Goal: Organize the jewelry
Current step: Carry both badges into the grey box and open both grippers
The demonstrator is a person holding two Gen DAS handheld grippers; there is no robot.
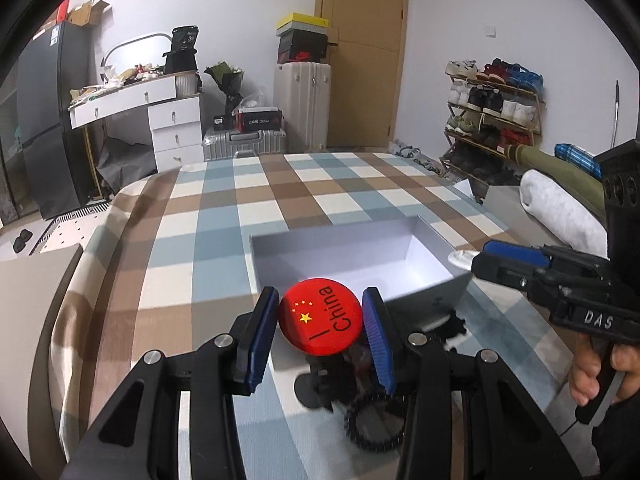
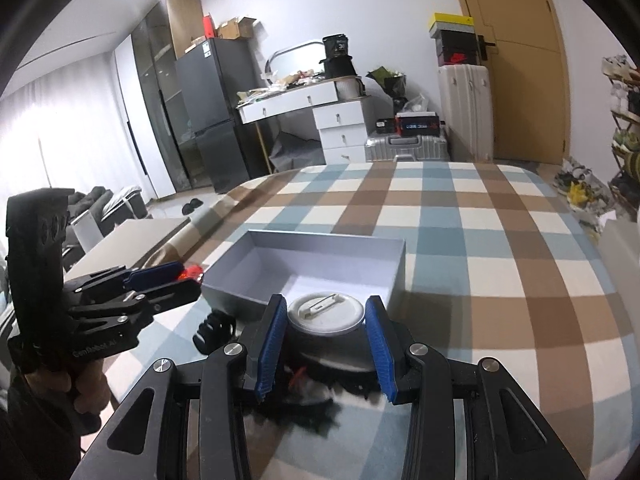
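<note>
My left gripper (image 1: 320, 300) is shut on a round red badge (image 1: 320, 316) with yellow stars and the word "China", held face up just before the near wall of an open grey box (image 1: 332, 246). My right gripper (image 2: 326, 304) is shut on a white round badge (image 2: 326, 314) with its pin back upward, close to the box's near wall (image 2: 232, 292). In the left wrist view the right gripper (image 1: 478, 258) comes in from the right with the white badge (image 1: 460, 258). In the right wrist view the left gripper (image 2: 191, 276) shows a sliver of the red badge (image 2: 192, 272).
The box sits on a bed with a checked blue, brown and white cover (image 1: 280, 200). A black hair claw (image 2: 214, 328) and a black toothed ring (image 1: 372, 424) lie with other dark pieces under the grippers. A rolled white blanket (image 1: 560, 208) lies at the right edge.
</note>
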